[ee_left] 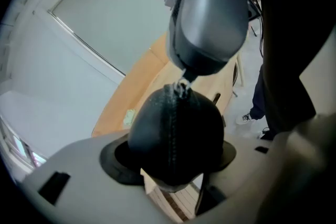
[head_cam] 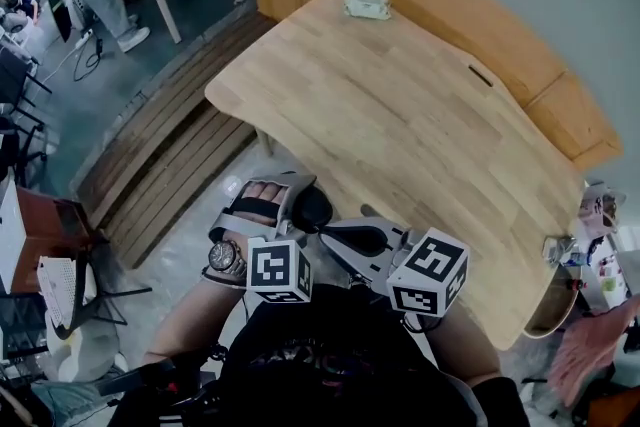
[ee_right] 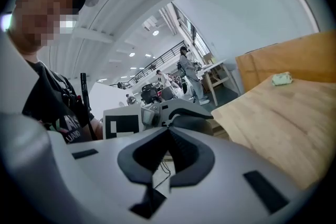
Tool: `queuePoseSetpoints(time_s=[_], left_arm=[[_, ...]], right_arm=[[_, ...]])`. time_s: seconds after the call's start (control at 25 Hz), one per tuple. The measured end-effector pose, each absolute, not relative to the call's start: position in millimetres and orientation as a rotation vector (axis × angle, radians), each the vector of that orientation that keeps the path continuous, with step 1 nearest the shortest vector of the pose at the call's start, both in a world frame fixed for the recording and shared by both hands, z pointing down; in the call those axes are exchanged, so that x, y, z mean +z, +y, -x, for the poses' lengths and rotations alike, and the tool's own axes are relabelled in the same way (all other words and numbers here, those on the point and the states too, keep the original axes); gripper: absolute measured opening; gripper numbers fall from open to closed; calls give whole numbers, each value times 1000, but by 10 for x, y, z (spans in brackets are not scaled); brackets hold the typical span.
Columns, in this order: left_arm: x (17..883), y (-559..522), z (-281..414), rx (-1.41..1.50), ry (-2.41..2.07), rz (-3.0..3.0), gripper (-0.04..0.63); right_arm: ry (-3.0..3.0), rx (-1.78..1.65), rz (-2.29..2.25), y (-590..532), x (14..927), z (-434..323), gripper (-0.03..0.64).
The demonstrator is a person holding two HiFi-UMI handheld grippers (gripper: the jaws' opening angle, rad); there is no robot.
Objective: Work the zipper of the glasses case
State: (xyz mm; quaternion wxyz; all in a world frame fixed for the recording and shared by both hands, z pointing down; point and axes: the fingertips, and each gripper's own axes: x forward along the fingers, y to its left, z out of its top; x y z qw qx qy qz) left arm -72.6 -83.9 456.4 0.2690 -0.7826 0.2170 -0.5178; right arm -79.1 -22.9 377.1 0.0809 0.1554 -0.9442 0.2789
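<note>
Glasses case (ee_left: pixel 176 134) between left tongs (ee_left: pixel 173 162)

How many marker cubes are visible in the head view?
2. One white cube with black square markers sits on the left gripper; the second cube sits on the right gripper. None seems hidden.

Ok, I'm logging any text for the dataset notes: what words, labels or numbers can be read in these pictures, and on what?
Nothing reads cleanly.
Black shirt print: pale letters, blurred and partly hidden, unreadable.
Marker cubes: black-and-white square patterns, no letters.
Pale packet on the table: too small to read.
Glasses case: no label shows.
</note>
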Motion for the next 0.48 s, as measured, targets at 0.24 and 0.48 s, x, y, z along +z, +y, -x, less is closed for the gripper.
queuePoseSetpoints(time_s=[0.24, 0.48], left_arm=[[4592, -760, 665, -1371, 593, 2220, 279], [4578, -729, 631, -1324, 593, 2298, 279]], right_arm=[[-2834, 858, -405, -188, 3788, 896, 15], [-2880, 876, -395, -176, 3748, 876, 18]])
